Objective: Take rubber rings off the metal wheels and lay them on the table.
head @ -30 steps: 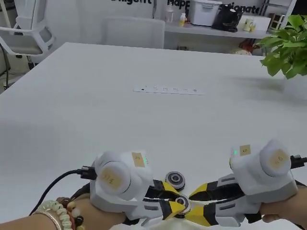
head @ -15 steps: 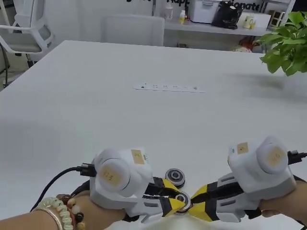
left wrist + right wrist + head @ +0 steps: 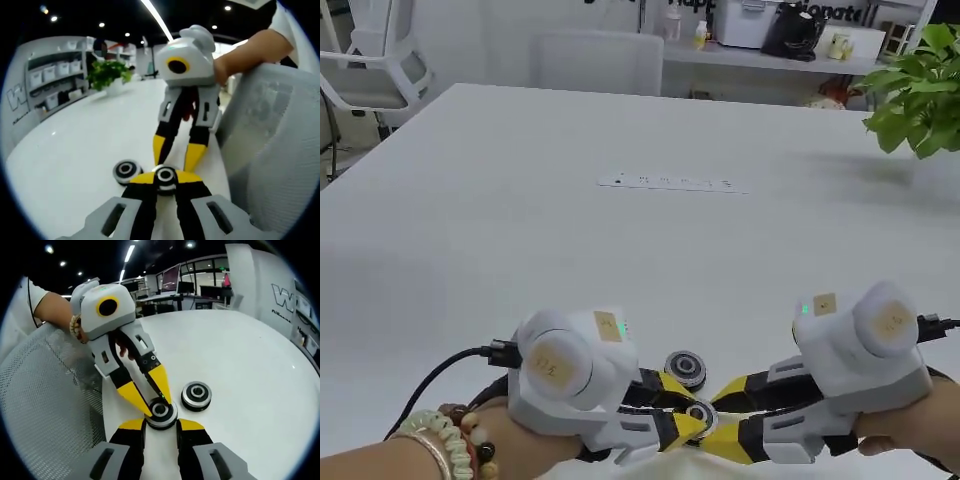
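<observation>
Wheel (image 3: 698, 412) sits bottom centre of the head view, at the near edge of the counter (image 3: 620, 250), pinched from two sides. Left hand-held gripper (image 3: 165, 179) is clamped on it. Right hand-held gripper (image 3: 161, 424) is clamped on the same wheel from the opposite side, yellow tips almost meeting. Second wheel (image 3: 685, 366) lies flat on the counter just above it in frame, untouched. Power strip (image 3: 665, 184) mid-frame, plant (image 3: 918, 85) upper right, chair (image 3: 375, 70) upper left.

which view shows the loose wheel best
Right gripper view: the loose wheel lies large and unblocked beside the held wheel. Left gripper view shows it smaller, low left; head view shows it tiny, near the bottom.
</observation>
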